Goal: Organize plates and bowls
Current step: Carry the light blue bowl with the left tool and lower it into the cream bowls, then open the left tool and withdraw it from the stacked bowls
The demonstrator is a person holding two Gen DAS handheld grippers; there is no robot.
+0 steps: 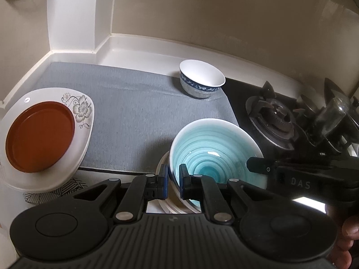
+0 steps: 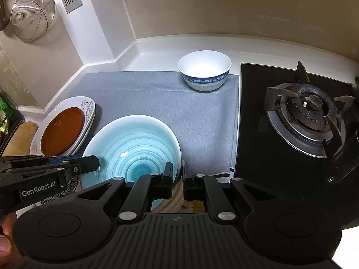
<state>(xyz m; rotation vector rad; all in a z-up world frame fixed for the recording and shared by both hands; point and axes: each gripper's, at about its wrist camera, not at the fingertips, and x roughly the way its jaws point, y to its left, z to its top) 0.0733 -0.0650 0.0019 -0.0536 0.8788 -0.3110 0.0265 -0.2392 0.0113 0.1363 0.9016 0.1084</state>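
A turquoise bowl (image 1: 213,148) (image 2: 132,148) with ring pattern sits at the near edge of the grey mat on top of other dishes. My left gripper (image 1: 175,179) is shut on its left rim. My right gripper (image 2: 178,179) is shut on its right rim, and shows as a black arm in the left wrist view (image 1: 291,174). A white bowl with a blue band (image 1: 200,78) (image 2: 205,70) stands at the mat's far edge. A brown plate (image 1: 39,134) (image 2: 61,131) lies on stacked white floral plates (image 1: 83,107) (image 2: 88,106) at the left.
The grey mat (image 1: 134,112) (image 2: 202,116) covers the white counter. A black gas hob with a burner (image 2: 307,116) (image 1: 273,116) is on the right. A wire strainer (image 2: 31,15) hangs on the left wall. A wooden board (image 2: 20,136) lies at far left.
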